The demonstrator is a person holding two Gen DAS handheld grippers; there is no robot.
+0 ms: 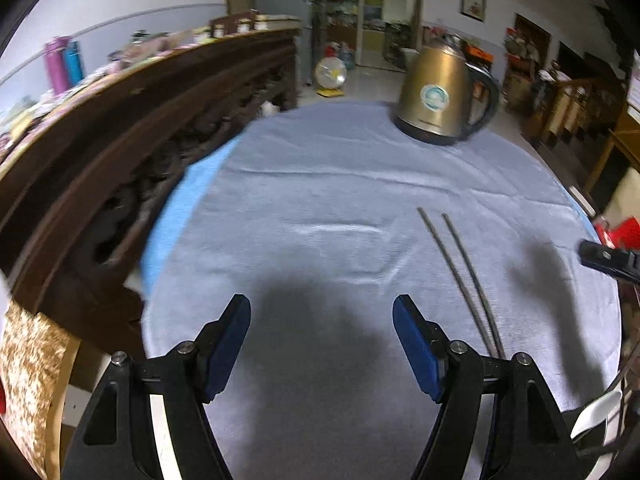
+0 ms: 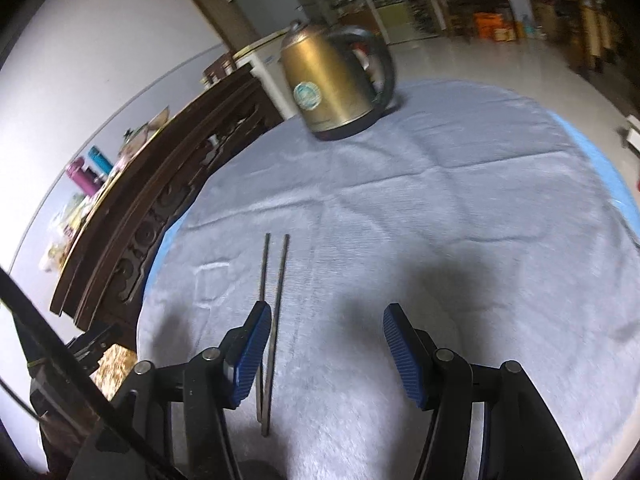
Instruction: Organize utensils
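Two hand-held grippers hang over the bench, the left hand-held gripper [image 1: 322,340] and the right hand-held gripper [image 2: 326,354], both with jaws spread and nothing between the pads. Just beside them lie the chopsticks [image 2: 276,312], a pair side by side (untouched, so sorting seems barely begun). Farther off, a brass kettle [image 1: 434,100] stands on the pale blue cloth [image 1: 320,200]; a carved wooden sideboard [image 1: 140,140] flanks the cluttered room.

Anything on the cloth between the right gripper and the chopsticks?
Nothing visible. The chopsticks lie on bare cloth just off the left pad of the right gripper, jaws open and empty. The kettle stands well beyond them.
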